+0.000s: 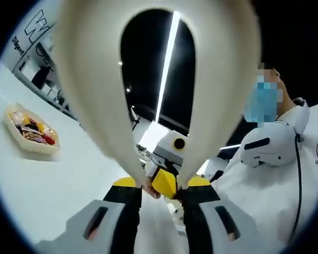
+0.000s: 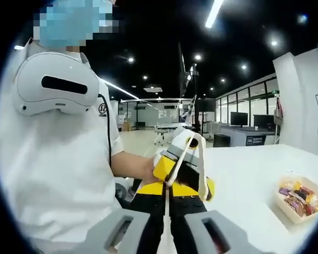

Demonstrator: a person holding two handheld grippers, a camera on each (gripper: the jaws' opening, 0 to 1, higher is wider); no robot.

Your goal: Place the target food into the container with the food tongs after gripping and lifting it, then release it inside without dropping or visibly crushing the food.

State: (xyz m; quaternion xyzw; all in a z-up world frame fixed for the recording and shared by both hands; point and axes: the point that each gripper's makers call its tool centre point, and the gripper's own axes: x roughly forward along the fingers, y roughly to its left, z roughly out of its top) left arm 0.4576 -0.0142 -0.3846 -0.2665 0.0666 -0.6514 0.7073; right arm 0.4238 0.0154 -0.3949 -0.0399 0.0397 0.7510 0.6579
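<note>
Cream food tongs (image 1: 100, 95) arch up large in the left gripper view. Their two arms run down between the jaws of my left gripper (image 1: 162, 190), which is shut on them. In the right gripper view the same tongs (image 2: 202, 174) loop over the yellow left gripper (image 2: 183, 174), held in the air in front of a person. My right gripper (image 2: 168, 203) has its black jaws pressed together with nothing visible between them, tips close to the left gripper. A cream container (image 1: 32, 129) of mixed colourful food sits on the white table (image 1: 69, 174); it also appears as the container (image 2: 299, 200).
A person in a white shirt (image 2: 58, 169) with a white headset (image 2: 53, 84) at the neck stands close behind the grippers. The right gripper's yellow and white body (image 1: 167, 159) faces the left one. Desks and screens (image 2: 244, 129) line the far room.
</note>
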